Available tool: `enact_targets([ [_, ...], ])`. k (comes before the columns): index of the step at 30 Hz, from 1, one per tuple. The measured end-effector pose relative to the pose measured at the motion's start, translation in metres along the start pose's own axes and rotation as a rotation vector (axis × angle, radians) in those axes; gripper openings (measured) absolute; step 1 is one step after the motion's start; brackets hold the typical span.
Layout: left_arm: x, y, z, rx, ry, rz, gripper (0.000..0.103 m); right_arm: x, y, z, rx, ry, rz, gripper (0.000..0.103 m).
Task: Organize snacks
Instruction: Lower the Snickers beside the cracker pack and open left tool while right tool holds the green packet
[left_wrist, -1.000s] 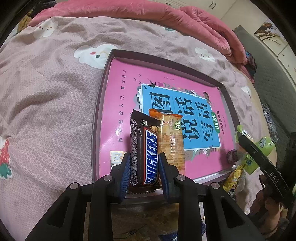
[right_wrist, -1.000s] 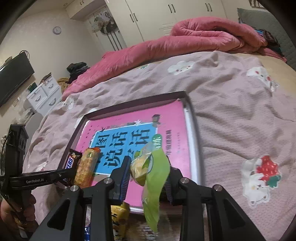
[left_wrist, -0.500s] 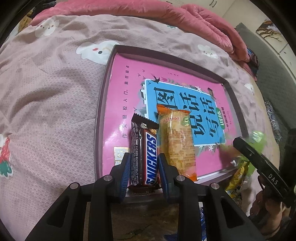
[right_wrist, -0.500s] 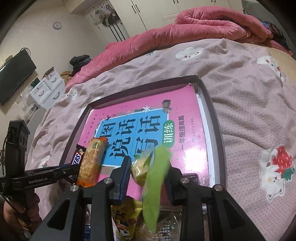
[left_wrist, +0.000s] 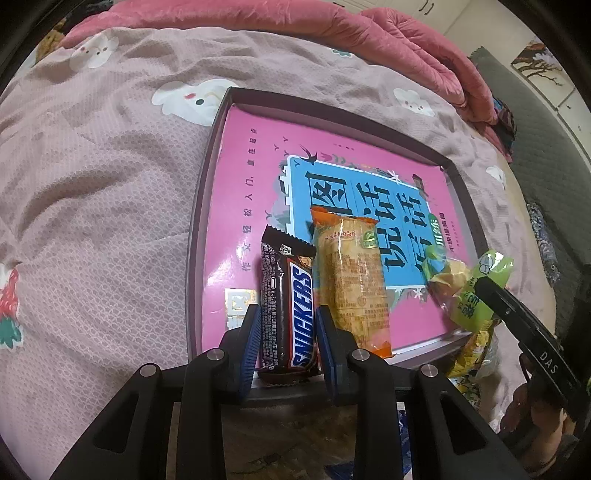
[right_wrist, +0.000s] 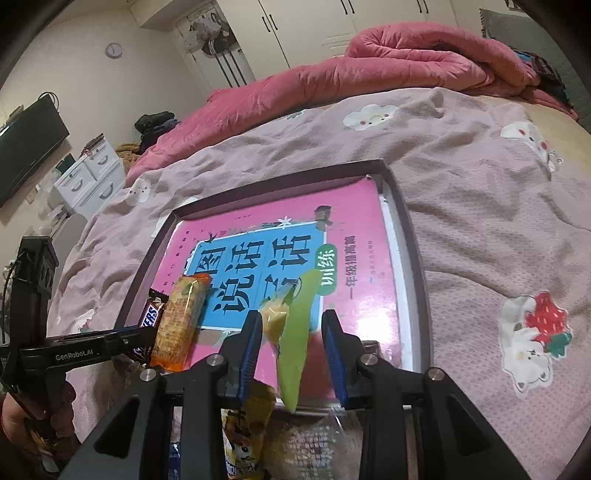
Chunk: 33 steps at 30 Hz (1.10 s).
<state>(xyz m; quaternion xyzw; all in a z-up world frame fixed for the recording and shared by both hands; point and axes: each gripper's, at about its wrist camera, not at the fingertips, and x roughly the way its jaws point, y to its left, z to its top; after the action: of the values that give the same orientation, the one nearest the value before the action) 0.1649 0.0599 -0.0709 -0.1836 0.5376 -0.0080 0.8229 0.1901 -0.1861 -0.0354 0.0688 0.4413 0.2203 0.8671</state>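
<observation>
The left gripper (left_wrist: 284, 334) pinches a brown Snickers bar (left_wrist: 288, 306), the right gripper (right_wrist: 291, 341) pinches a green plastic snack packet (right_wrist: 295, 332) over the dark-rimmed tray (right_wrist: 413, 258)

Our left gripper (left_wrist: 286, 345) clamps the Snickers bar (left_wrist: 288, 310) at lower centre, over the tray (left_wrist: 199, 229). Just right lies an orange snack pack (left_wrist: 352, 284) (touching the bar); a green packet (left_wrist: 469, 291) sits far right.

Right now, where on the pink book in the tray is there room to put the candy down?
The far half of the pink book, up to the tray's back rim, is bare, and so is the strip along its left rim. The near edge is crowded: the Snickers bar, the orange snack pack and the green packet.
</observation>
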Motion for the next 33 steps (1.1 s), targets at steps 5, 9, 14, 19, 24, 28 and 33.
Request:
enact_targets([
  [5,0.000,0.000,0.000,-0.004,-0.001,0.001,0.031,-0.007,0.001,-0.002,-0.011,-0.016,-0.006,0.034],
  [9,-0.002,0.000,0.000,-0.010,-0.003,0.005,0.032,-0.010,-0.001,-0.004,0.001,-0.020,-0.005,0.034],
  [14,-0.007,0.000,0.000,-0.008,-0.014,0.011,0.042,-0.014,-0.003,-0.005,0.009,-0.026,-0.012,0.037],
  [19,-0.012,-0.001,0.000,-0.002,-0.027,0.020,0.048,-0.018,-0.003,-0.007,0.007,-0.036,-0.019,0.040],
  [24,-0.019,-0.002,0.001,-0.002,-0.039,0.017,0.055,-0.026,-0.001,-0.007,-0.005,-0.058,-0.043,0.044],
  [28,-0.025,-0.002,0.002,-0.001,-0.049,0.019,0.059,-0.033,0.001,-0.006,-0.016,-0.088,-0.048,0.051],
  [33,-0.034,-0.004,0.001,0.000,-0.065,0.018,0.062,-0.038,0.005,-0.005,-0.036,-0.102,-0.057,0.051],
])
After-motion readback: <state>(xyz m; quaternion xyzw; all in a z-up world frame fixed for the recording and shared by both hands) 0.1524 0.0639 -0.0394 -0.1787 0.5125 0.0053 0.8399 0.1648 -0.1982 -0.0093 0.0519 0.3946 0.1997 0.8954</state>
